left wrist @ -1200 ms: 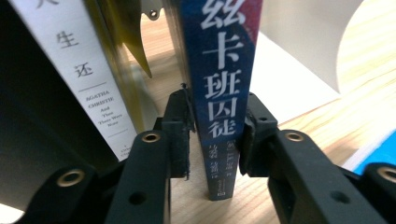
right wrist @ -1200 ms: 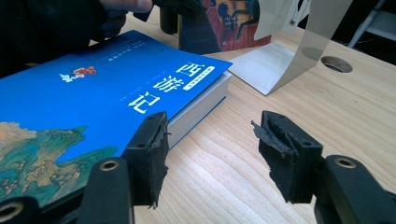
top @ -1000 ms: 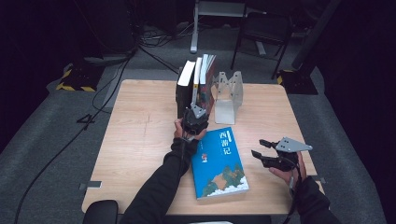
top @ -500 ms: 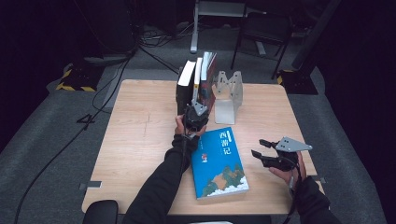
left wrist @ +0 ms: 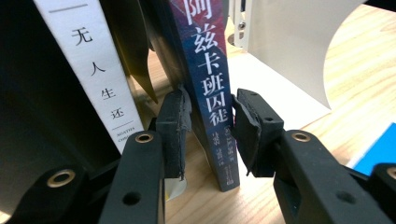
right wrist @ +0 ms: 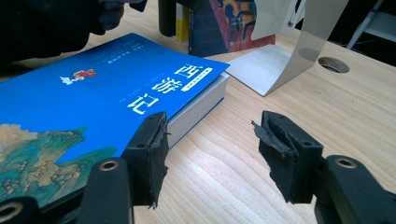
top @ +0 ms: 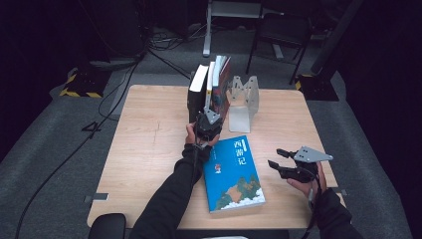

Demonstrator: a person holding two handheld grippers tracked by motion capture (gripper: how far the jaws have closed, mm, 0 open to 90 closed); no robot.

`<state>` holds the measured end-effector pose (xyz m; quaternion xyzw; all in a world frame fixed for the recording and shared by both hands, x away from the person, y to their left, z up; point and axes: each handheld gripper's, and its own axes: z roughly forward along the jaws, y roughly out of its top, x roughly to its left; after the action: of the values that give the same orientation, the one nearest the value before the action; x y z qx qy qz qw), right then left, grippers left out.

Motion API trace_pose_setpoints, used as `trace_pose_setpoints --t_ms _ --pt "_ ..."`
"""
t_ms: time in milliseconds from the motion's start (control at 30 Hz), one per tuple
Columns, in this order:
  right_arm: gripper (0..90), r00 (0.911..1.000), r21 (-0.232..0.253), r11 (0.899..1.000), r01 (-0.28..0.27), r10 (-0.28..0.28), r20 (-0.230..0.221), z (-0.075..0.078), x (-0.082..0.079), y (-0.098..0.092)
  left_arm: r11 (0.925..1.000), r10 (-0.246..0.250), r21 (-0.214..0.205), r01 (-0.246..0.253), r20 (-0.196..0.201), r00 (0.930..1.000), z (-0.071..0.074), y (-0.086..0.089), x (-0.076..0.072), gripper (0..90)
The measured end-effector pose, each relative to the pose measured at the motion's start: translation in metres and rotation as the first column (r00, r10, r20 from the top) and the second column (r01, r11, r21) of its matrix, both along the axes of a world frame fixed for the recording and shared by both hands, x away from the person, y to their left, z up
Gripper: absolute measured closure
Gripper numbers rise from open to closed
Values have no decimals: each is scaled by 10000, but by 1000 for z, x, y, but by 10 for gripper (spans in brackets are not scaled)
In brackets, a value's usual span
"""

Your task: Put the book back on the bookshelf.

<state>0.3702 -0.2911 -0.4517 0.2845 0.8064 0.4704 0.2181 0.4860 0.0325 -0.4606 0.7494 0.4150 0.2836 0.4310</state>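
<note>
Several books stand upright at the table's far middle. My left gripper (top: pixel 208 115) (left wrist: pixel 210 126) reaches into the row and is shut on the foot of a dark blue book (top: pixel 219 79) (left wrist: pixel 208 70), one pad against each side of its spine. A white-spined book (left wrist: pixel 100 84) leans just left of it. A big blue book (top: pixel 234 174) (right wrist: pixel 93 88) lies flat on the table, cover up. My right gripper (top: pixel 276 158) (right wrist: pixel 210 140) hovers low to its right, open, with only bare wood between the jaws. Its left jaw stands close to the flat book's edge.
A bent metal bookend (top: pixel 244 102) (left wrist: pixel 289 51) (right wrist: pixel 280 60) stands right of the upright books (top: pixel 199 87). The wooden table (top: pixel 149 149) has a round hole (right wrist: pixel 333 64) past the bookend. Chairs and cables lie on the dark floor behind.
</note>
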Motion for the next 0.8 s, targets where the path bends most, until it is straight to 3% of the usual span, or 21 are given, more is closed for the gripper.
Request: trace_pose_setpoints --t_ms 167,467,567,700,800 --pt "428 10000 -88 10000 42 -42 17 0 0 0 9990 -290 336 285 124 9995 4 5 -9 649" --pt "427 10000 -136 9999 15 -15 -15 1 -1 1 9944 -894 567 889 62 9960 12 16 -22 645" --pt "421 9999 -196 9997 -136 134 -88 1 -2 1 9857 -1402 960 1386 97 9901 16 22 -31 627" --pt "400 9987 -398 9983 -434 422 -291 1 -4 3 9782 -1740 1170 1717 95 9847 19 29 -41 612" --pt "379 9963 -614 9954 -737 707 -498 0 -7 6 9657 -2145 1505 2117 23 9767 17 36 -55 599"
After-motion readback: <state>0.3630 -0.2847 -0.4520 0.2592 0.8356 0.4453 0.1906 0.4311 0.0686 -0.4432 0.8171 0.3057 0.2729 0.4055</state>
